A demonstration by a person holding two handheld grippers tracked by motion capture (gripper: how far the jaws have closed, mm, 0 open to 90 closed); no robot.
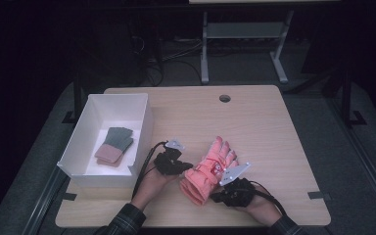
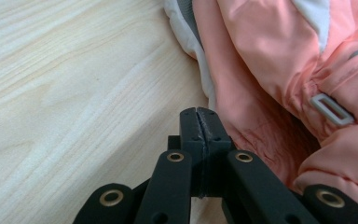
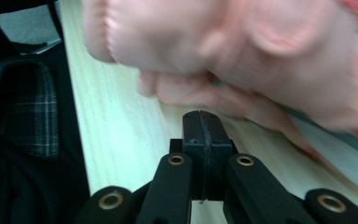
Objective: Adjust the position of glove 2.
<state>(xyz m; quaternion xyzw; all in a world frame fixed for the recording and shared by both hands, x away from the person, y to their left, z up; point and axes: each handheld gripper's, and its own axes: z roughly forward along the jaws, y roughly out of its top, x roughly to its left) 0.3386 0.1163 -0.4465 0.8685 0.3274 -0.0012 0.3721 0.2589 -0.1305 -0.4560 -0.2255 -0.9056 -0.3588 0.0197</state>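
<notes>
Pink glove (image 1: 208, 171) — both claws closed, empty.

Padded salmon-pink winter glove (image 1: 209, 170) flat on the wooden table, fingers away from the person, cuff nearest.

The high view looks forward and down from above the person's side, far enough to take in the whole table (image 1: 254, 112), its white box (image 1: 144, 122) at about 9 o'clock and the floor beyond at 12. The left gripper view rides low and very close, facing along its own jaws toward 3 o'clock at the pink glove (image 2: 279, 65). The right gripper view, equally close and blurred, faces toward 10 o'clock. All three views share that pink glove (image 1: 208, 169) (image 3: 223, 42) and the wood around it.
</notes>
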